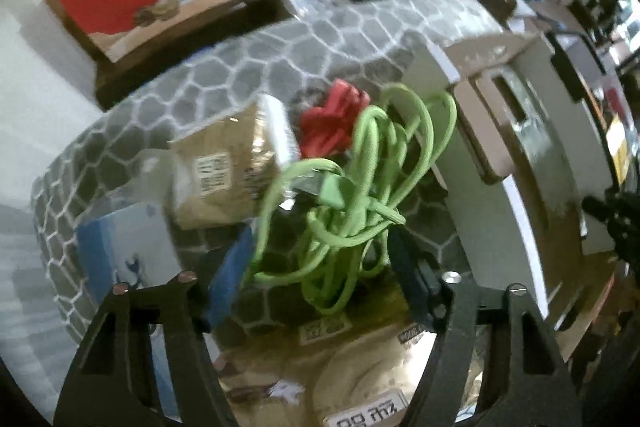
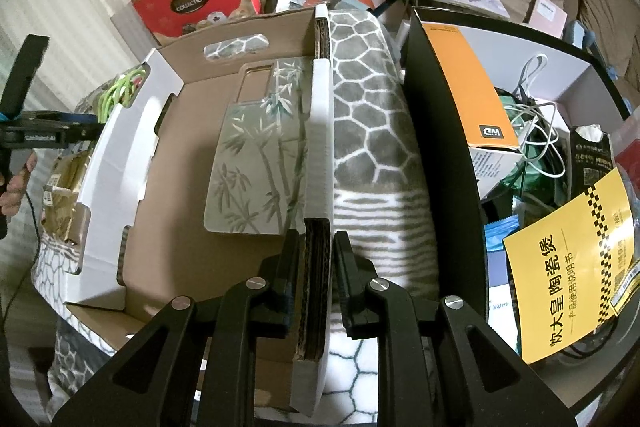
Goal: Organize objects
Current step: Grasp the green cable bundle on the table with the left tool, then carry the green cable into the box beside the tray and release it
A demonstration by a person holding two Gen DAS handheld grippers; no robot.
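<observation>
Left wrist view, blurred: the left gripper has its fingers spread around a tangled green cable at frame centre; whether the pads touch it is unclear. A red bundle lies behind, on a grey patterned blanket.

Right wrist view: the right gripper pinches the cardboard box wall at lower centre. Inside lies a bamboo-print phone case. The cable shows only through a handle cutout at the left.
</observation>
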